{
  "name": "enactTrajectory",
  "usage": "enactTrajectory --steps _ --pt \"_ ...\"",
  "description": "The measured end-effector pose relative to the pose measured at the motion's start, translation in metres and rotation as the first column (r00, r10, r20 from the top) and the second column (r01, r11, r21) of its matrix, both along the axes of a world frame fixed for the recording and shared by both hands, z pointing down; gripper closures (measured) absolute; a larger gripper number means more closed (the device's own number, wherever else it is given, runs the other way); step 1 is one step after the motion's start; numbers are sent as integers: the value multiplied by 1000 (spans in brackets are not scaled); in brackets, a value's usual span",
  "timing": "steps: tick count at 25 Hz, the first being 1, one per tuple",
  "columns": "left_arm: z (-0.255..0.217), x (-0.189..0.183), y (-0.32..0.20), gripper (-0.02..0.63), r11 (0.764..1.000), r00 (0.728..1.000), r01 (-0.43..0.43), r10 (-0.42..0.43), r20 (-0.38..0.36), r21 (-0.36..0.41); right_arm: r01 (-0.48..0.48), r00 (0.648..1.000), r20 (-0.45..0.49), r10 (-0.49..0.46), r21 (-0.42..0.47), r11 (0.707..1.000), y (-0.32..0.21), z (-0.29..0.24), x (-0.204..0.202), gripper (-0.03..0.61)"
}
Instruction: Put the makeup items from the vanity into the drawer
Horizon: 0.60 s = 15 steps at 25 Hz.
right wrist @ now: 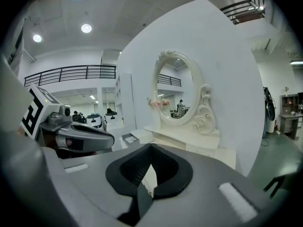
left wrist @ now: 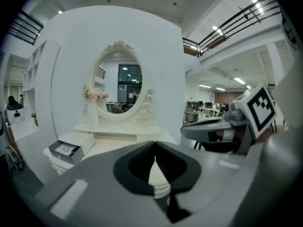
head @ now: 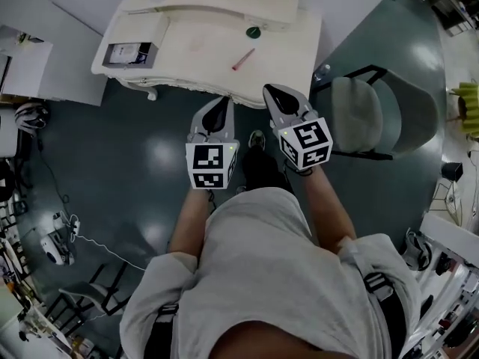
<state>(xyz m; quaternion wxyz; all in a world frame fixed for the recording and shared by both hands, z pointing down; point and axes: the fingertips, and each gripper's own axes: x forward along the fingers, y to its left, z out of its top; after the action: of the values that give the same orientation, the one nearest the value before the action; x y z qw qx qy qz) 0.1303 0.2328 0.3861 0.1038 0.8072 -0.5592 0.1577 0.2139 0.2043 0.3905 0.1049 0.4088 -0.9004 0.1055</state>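
Left gripper [head: 219, 103] and right gripper [head: 271, 91] are closed, empty. Only the head view shows the pink pencil [head: 243, 59] ahead of them; gripper views show the oval mirror [left wrist: 120, 86].

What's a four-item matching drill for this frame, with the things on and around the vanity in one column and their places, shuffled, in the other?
Things:
1. pink pencil
2. round green item
3. grey box
4. chair

Places:
a. left end of the vanity
b. on the floor, right of the vanity
c. lying slantwise on the vanity top, toward its front edge
d. on the vanity top, just behind the pencil, nearer the mirror base

Pairs: 1-c, 2-d, 3-a, 4-b
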Motion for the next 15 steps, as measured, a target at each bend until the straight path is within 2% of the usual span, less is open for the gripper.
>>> enactTrajectory --steps 7,12,15 --pt "36 11 -76 611 993 997 -41 48 57 -110 32 999 6 -32 -93 995 -67 36 1 578" --pt "70 20 -114 611 970 992 -54 79 96 -237 65 998 -13 -67 -128 990 -102 62 9 578" --pt "89 21 -131 611 957 990 -46 83 116 -287 66 997 -19 -70 -150 986 -116 75 13 578"
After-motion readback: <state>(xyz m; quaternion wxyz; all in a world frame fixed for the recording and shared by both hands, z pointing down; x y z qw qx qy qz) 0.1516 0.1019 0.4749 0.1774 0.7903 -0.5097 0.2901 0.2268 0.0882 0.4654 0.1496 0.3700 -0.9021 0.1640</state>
